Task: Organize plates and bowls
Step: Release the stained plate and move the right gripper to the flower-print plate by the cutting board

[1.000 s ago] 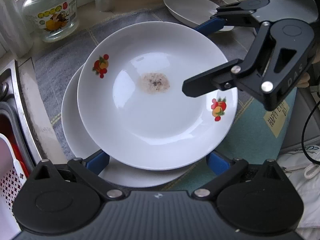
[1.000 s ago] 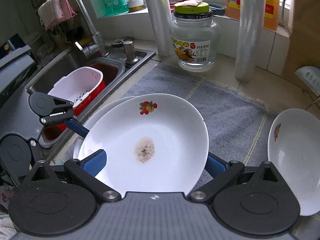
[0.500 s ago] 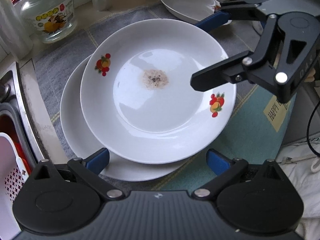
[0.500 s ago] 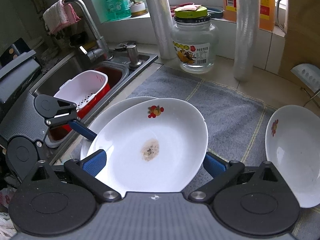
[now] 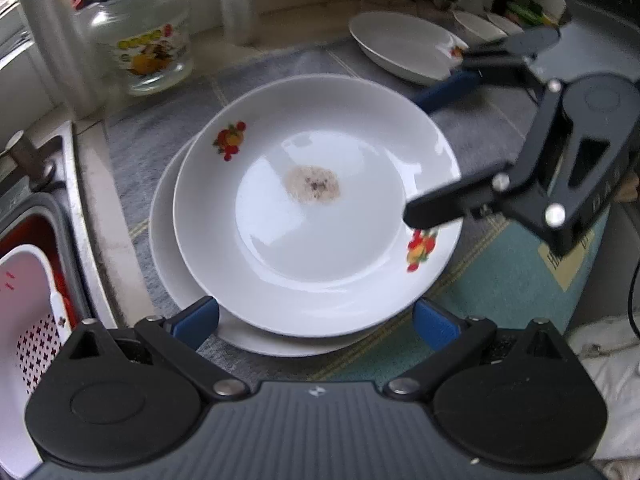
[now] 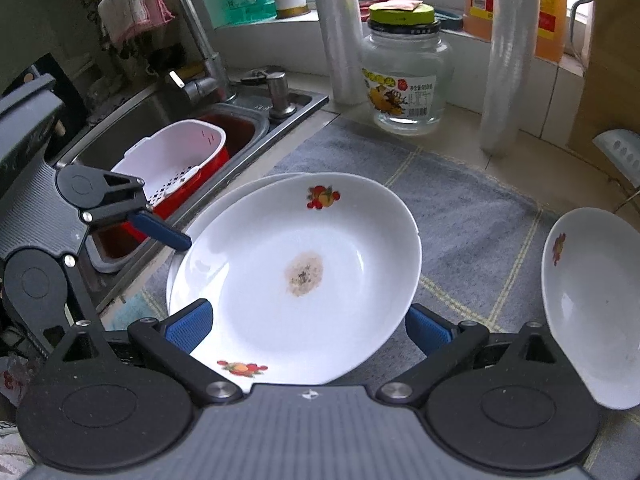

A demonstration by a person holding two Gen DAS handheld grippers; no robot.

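A deep white plate [image 5: 316,216] with fruit decals and a brown stain in its middle lies off-centre on a second white plate [image 5: 168,256] on the grey mat. My left gripper [image 5: 316,318] is open, its blue fingers level with the near rim and not touching it. In the right wrist view the same stained plate [image 6: 296,276] lies between the wide-open fingers of my right gripper [image 6: 308,328]. From the left wrist view, one black finger of the right gripper [image 5: 416,156] reaches over the plate's right rim. Another white plate [image 6: 592,308] sits apart to the right.
A glass jar [image 6: 404,84] and two white pipes [image 6: 506,60] stand behind the grey mat [image 6: 460,208]. The sink on the left holds a white-and-red strainer basket [image 6: 176,160] under the faucet [image 6: 192,40]. More small bowls [image 5: 476,26] sit at the far back right.
Both grippers have drawn back from the stacked plates, which look smaller in the left view. The right gripper's black finger now covers less of the stained plate. The plates have not moved.
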